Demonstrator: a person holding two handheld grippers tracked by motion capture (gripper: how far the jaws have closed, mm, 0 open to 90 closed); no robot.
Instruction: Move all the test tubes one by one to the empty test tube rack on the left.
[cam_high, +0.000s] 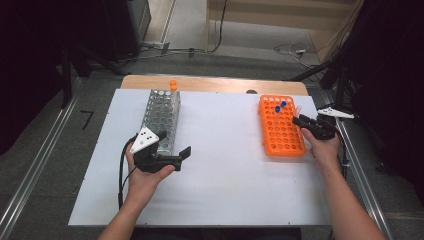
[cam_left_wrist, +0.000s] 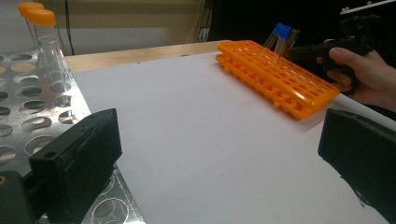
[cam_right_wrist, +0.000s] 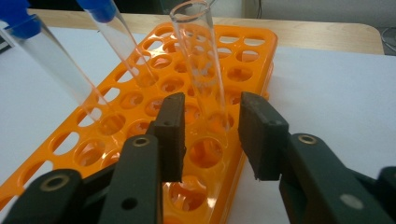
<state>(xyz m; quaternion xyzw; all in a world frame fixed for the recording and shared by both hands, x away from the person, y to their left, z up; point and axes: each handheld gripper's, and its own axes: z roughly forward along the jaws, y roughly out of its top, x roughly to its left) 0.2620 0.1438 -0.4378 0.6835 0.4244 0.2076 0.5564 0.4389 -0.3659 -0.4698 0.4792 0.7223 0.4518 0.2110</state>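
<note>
An orange tube rack lies at the right of the white sheet. Two blue-capped tubes lean in its far holes. An uncapped clear tube stands in the rack just ahead of my right gripper; the narrowed jaws flank it without touching. The same gripper reaches in from the rack's right edge. At the near end of the metal rack my left gripper is held wide open and empty. Its jaws frame bare sheet, with the orange rack beyond.
Two orange-capped tubes stand at the metal rack's far end, tall at the upper left in the left gripper view. The white sheet covers a wooden table whose bare far edge shows. Cables lie on the floor behind.
</note>
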